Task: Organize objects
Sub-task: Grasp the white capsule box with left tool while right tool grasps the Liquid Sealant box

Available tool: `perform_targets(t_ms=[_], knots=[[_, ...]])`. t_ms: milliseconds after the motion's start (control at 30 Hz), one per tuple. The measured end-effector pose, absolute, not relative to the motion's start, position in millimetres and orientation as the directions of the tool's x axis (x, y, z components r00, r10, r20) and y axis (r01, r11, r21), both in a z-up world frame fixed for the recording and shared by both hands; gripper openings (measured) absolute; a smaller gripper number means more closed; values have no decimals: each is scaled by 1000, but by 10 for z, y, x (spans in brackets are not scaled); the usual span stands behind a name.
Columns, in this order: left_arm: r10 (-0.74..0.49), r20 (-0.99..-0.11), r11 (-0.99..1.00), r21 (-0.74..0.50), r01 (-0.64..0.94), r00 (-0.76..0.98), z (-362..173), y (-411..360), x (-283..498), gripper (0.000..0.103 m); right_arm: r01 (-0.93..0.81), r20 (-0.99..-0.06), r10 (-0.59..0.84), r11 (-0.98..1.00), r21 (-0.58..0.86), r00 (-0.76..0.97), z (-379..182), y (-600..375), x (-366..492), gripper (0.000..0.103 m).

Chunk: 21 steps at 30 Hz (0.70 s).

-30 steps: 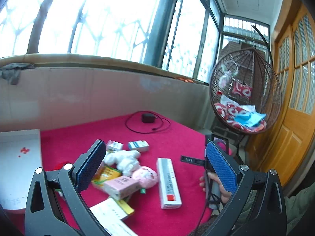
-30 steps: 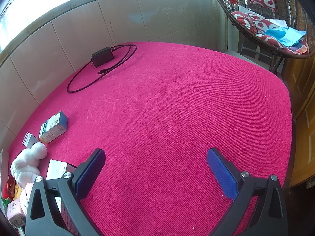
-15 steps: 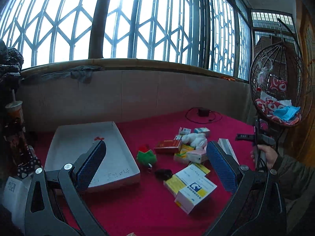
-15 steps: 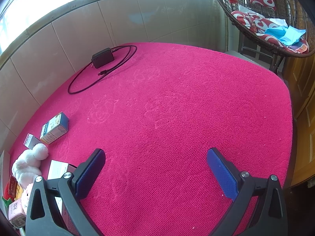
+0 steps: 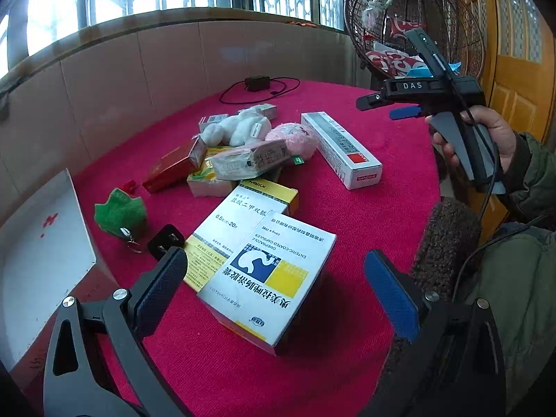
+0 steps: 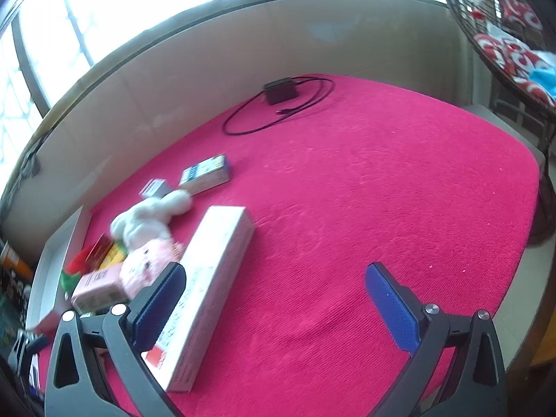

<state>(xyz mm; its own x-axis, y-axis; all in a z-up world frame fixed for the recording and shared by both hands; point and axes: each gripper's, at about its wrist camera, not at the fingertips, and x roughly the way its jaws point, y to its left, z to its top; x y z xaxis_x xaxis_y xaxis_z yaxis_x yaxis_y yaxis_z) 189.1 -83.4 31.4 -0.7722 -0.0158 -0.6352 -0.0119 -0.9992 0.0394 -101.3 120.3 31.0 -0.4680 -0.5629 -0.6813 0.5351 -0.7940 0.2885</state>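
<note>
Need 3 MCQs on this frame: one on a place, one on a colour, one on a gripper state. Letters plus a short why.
1. Where does the omeprazole box lie?
A. In the white tray
B. Partly on the yellow and white box
C. On the hanging chair

2. What colour is the cloth on the table?
A. Green
B. Grey
C. Pink-red

3. How is the left gripper?
A. Open, holding nothing
B. Shut on a box
C. Shut on the plush

Answers:
1 B, its far corner overlaps that box.
2 C, pink-red in both views.
3 A, fingers wide apart on either side of the box, touching nothing.
</note>
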Motion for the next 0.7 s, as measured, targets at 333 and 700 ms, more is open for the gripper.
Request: perform_targets(t_ms=[333, 700], knots=[[148, -675, -988, -127, -83, -723, 267, -789, 1968, 91, 738, -736, -625, -620, 266, -261, 227, 680, -324, 103], [68, -755, -986, -149, 70, -652, 79, -788, 1767, 91, 731, -806, -500, -670, 129, -316, 8, 378, -220, 103]])
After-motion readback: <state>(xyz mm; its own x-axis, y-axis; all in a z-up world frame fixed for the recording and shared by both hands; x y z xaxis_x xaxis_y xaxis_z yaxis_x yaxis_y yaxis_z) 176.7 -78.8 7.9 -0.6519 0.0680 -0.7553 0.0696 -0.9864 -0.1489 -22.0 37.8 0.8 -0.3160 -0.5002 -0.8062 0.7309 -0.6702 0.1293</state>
